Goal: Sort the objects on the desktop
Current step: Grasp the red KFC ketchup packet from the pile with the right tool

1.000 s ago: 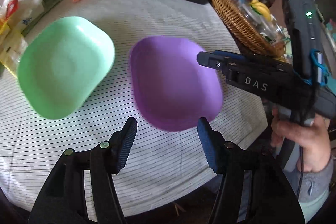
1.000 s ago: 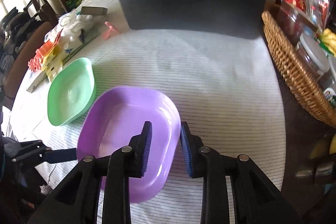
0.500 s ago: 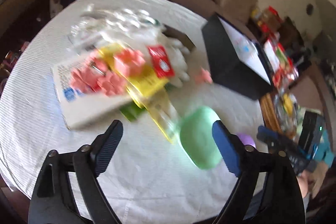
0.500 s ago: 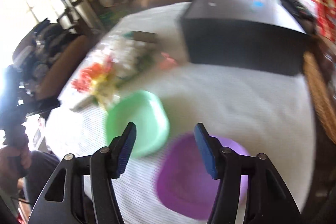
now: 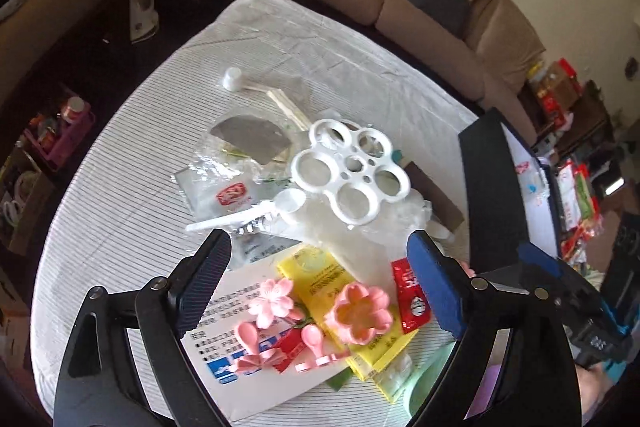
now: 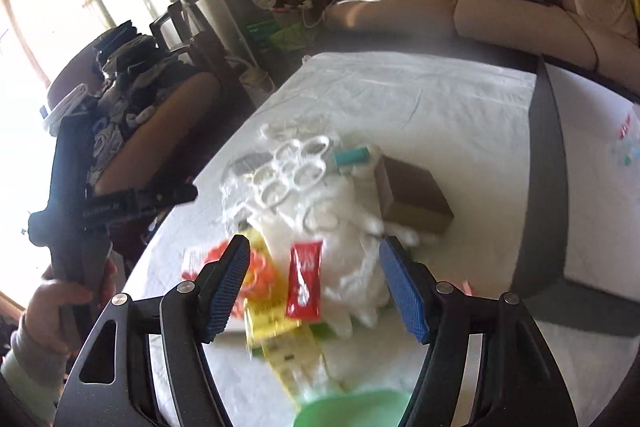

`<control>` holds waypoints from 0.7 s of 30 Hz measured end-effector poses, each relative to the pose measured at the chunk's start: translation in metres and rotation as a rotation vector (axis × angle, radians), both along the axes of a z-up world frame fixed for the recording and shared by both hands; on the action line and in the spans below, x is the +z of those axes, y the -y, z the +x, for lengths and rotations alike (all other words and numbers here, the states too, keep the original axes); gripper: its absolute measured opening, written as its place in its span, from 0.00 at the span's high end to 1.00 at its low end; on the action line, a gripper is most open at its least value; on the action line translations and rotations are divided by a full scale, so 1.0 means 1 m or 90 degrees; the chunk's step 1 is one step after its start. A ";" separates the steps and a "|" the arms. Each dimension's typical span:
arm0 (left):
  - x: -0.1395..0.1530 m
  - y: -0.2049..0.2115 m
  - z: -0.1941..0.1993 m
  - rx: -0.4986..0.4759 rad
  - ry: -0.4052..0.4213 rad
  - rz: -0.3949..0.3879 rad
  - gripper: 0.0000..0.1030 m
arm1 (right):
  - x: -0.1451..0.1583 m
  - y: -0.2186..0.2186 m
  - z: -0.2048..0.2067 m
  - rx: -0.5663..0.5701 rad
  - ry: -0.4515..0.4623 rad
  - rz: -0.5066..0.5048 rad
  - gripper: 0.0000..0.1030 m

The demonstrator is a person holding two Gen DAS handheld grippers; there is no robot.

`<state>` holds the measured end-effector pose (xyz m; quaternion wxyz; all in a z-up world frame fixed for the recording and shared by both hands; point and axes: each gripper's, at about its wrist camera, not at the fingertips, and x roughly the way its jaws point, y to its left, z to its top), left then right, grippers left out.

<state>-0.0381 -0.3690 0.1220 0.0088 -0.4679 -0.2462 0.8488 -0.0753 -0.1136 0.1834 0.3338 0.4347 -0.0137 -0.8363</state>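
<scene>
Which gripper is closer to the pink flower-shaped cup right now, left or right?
Left, by my reading. The left gripper hangs open right above the pink flower-shaped cup, which shows between its fingers. The right gripper, also open, sits farther off to the side, facing the pile.

Left wrist view: angled steeply down between the left gripper (image 5: 318, 281) fingers, close above the clutter pile (image 5: 320, 227) on the table (image 5: 120, 187). Right wrist view: lower, slanting across the same table, toward the sofa (image 6: 500, 7); blurred, so details probably unreliable. Shared: the pile, white ring mould (image 5: 352, 173) (image 6: 292, 173), red sachet (image 5: 412, 295) (image 6: 305, 281).
</scene>
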 end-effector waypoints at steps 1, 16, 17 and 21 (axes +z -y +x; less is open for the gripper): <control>-0.003 -0.001 0.003 0.003 -0.005 0.007 0.14 | -0.003 0.002 -0.002 0.003 0.002 -0.007 0.32; -0.019 0.009 0.075 0.105 -0.028 0.016 0.14 | -0.086 0.070 0.022 0.062 -0.079 0.166 0.58; -0.021 0.013 0.078 0.107 -0.028 0.018 0.14 | -0.089 0.071 0.023 0.066 -0.079 0.175 0.60; -0.028 0.023 0.087 0.117 -0.037 0.025 0.14 | -0.099 0.079 0.028 0.087 -0.118 0.219 0.67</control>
